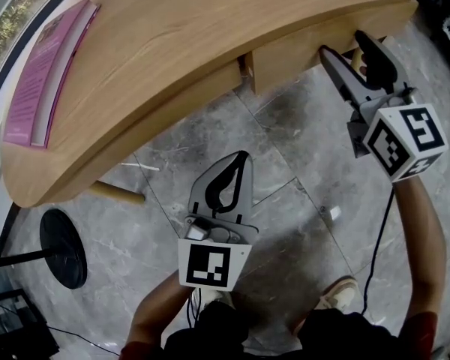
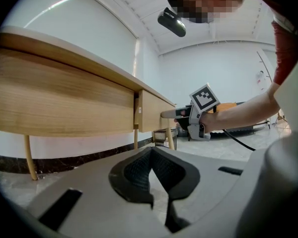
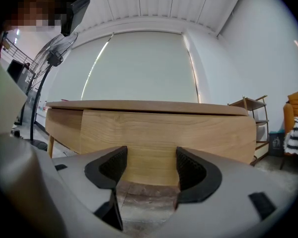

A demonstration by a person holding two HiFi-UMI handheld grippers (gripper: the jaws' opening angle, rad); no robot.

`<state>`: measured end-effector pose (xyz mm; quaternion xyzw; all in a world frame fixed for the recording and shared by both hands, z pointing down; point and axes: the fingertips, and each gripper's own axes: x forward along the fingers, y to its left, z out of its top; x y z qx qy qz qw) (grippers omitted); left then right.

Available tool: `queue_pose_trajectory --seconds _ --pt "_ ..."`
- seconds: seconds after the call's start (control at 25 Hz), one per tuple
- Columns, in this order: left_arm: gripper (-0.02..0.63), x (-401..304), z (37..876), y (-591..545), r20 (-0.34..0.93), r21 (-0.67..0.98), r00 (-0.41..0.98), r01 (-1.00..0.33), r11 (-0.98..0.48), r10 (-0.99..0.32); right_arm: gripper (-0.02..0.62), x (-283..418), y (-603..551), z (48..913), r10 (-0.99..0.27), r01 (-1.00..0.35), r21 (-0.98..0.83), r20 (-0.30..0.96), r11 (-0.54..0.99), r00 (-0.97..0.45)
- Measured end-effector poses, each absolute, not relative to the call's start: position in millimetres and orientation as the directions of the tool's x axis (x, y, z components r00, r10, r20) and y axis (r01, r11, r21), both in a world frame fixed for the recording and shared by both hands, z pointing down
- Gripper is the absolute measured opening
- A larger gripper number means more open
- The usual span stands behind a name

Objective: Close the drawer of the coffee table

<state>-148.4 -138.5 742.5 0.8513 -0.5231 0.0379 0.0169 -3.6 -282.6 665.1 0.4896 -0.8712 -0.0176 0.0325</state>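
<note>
The wooden coffee table (image 1: 180, 28) has a drawer (image 1: 315, 47) under its right part, its front standing a little proud of the apron beside it. My right gripper (image 1: 341, 43) is open just in front of that drawer front; contact cannot be told. In the right gripper view the drawer front (image 3: 164, 133) fills the gap ahead of the open right gripper (image 3: 151, 170). My left gripper (image 1: 242, 157) hangs over the floor, well back from the table, shut and holding nothing. The left gripper view shows the shut left gripper (image 2: 151, 151), the drawer (image 2: 154, 115) and the right gripper (image 2: 164, 114).
A pink book (image 1: 49, 66) lies on the table's left end. A table leg (image 1: 116, 193) slants down at the left. A black fan base (image 1: 62, 247) stands on the grey stone floor (image 1: 300, 201). A shelf rack (image 3: 253, 118) stands to the right.
</note>
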Motion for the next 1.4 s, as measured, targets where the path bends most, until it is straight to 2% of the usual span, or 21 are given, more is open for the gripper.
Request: queue_pose_trajectory --seconds 0.88,1.4 --pt "0.006 -153 756 -141 0.108 0.009 0.443 -0.896 -0.445 -0.89 0.296 -9 -306 671 -0.857 -0.857 -0.013 -0.027 0.515 -0.514" --pt "0.006 -147 768 -140 0.124 0.009 0.445 -0.894 -0.447 -0.887 0.295 17 -177 764 -0.831 -0.842 -0.049 0.145 0.537 -0.538"
